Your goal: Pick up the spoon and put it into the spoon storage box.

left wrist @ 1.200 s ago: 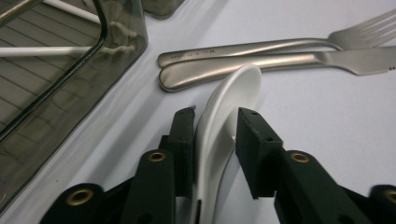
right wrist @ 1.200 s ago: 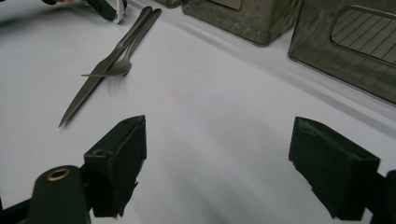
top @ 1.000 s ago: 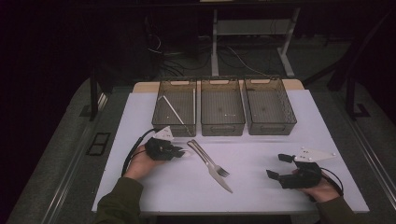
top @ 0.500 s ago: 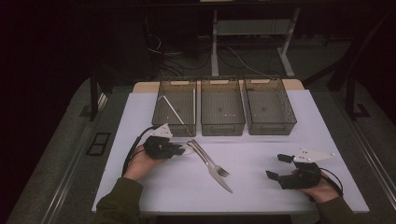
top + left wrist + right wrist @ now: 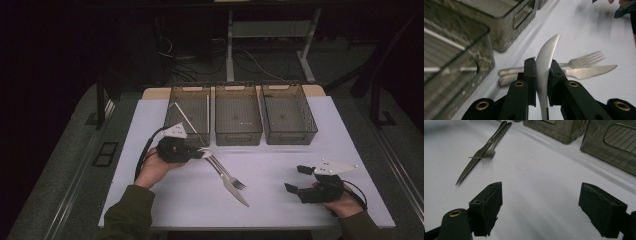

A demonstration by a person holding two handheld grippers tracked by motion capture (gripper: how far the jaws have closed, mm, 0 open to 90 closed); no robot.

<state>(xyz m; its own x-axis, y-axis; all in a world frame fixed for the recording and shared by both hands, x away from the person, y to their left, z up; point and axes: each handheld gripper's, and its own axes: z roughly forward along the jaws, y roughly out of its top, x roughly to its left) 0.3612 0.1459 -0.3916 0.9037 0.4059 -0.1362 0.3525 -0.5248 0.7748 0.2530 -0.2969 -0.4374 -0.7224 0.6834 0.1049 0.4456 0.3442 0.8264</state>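
Left gripper (image 5: 541,82) clamps a spoon (image 5: 545,65) beside the leftmost bin (image 5: 188,114); right gripper (image 5: 541,210) rests spread wide over bare table (image 5: 280,165)

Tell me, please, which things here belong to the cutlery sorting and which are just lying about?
In the job:
- spoon, clamped in the left gripper
- fork and knife on the table
- three bins; the left one already holds a utensil
- right gripper, fingers apart, resting

Lying about:
- cables on the floor
- desk legs behind
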